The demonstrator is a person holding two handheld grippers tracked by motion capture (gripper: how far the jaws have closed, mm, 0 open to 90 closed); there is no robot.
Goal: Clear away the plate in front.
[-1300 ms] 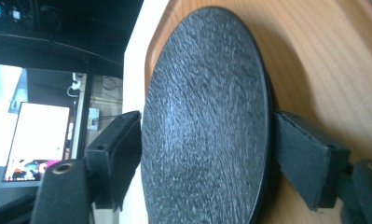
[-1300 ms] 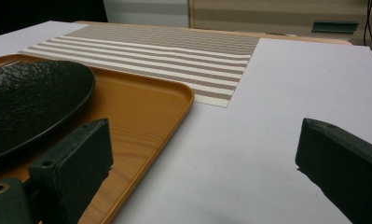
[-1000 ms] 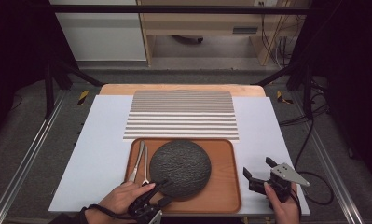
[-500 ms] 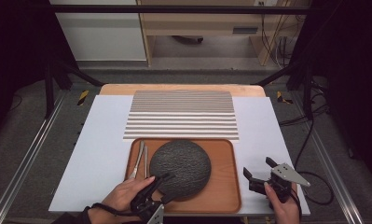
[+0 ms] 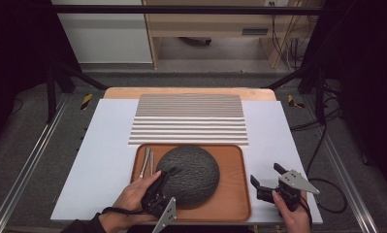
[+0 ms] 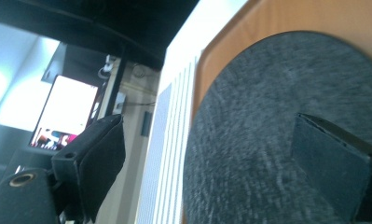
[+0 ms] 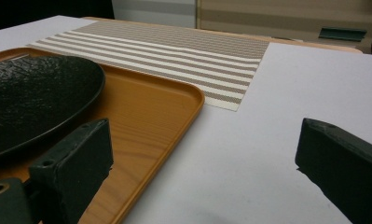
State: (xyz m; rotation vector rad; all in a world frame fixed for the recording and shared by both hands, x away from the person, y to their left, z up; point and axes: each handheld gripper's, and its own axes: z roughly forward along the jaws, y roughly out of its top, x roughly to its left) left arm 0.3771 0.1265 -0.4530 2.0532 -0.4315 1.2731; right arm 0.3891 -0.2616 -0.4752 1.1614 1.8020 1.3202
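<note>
Left claw (image 5: 166, 180) is hanging over the near-left rim of the plate (image 5: 188, 174), jaws standing wide and just having been opening; one jaw is over the plate's face, the other off its edge, neither pressing on it. The dark plate is lying on the tray (image 5: 232, 194), two utensils (image 5: 147, 161) beside it at the tray's left. Right claw (image 5: 265, 180) is resting wide and empty on the desk (image 5: 104, 145), just right of the tray. Striped mat (image 5: 188, 119) is lying beyond the tray.
</note>
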